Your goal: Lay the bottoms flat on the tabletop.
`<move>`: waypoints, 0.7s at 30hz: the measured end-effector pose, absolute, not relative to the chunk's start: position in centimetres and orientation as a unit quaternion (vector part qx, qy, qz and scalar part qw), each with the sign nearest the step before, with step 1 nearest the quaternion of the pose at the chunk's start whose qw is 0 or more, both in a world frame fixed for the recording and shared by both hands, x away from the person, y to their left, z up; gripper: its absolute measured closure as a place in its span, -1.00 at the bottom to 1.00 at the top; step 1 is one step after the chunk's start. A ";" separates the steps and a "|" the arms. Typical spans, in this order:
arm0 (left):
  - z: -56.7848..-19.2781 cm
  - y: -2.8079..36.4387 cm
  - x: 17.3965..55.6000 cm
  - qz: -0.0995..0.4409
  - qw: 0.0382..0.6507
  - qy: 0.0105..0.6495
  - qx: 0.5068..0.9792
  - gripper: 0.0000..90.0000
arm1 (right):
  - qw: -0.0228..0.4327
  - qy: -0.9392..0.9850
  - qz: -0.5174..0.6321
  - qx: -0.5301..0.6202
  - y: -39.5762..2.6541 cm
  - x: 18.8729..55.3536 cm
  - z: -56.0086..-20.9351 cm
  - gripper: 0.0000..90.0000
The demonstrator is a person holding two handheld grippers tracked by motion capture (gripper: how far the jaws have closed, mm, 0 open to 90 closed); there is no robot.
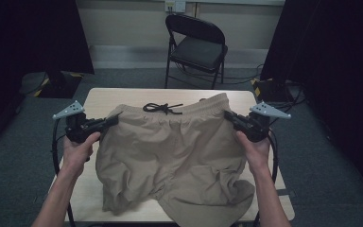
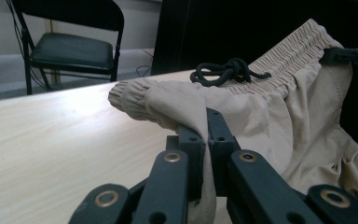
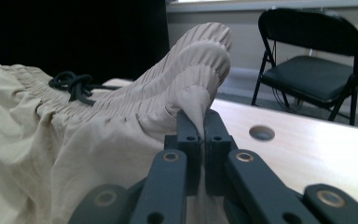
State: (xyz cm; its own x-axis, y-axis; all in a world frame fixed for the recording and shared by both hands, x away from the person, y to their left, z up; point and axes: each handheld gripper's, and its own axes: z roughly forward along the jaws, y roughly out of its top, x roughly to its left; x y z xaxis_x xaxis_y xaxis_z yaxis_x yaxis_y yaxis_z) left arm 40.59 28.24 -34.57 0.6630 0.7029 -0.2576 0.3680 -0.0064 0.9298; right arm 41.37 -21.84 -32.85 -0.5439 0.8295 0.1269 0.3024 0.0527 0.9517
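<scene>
At mid-frame, the left gripper [image 1: 111, 120] and right gripper [image 1: 228, 116] each clamp a waistband corner of the beige shorts [image 1: 170, 156]. Legs drape to the table [image 1: 94, 101] near edge; bare wood shows beyond the waistband

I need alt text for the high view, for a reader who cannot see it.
Two hand-held grippers, the left gripper and the right gripper, pinch the waistband ends of beige shorts over a wooden table. A black drawstring lies at the waistband; a folding chair stands behind.

Dim high view, dark edges; soft glare on pale wooden tabletop [image 2: 65, 135]; near black jaws slightly blurred.
</scene>
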 end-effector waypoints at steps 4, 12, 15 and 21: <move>-33.2 28.5 40.8 0.153 0.592 0.378 0.695 0.95 | 0.248 0.680 0.559 0.404 -21.6 42.0 -31.1 0.97; -29.8 28.4 41.7 0.174 0.604 0.361 0.689 0.95 | 0.267 0.668 0.574 0.392 -20.9 43.5 -27.5 0.97; -28.6 28.4 43.3 0.190 0.609 0.360 0.681 0.95 | 0.274 0.663 0.576 0.392 -20.8 44.9 -26.1 0.97; -29.8 28.3 48.3 0.183 0.588 0.408 0.674 0.78 | 0.275 0.673 0.537 0.427 -20.5 50.5 -25.7 0.73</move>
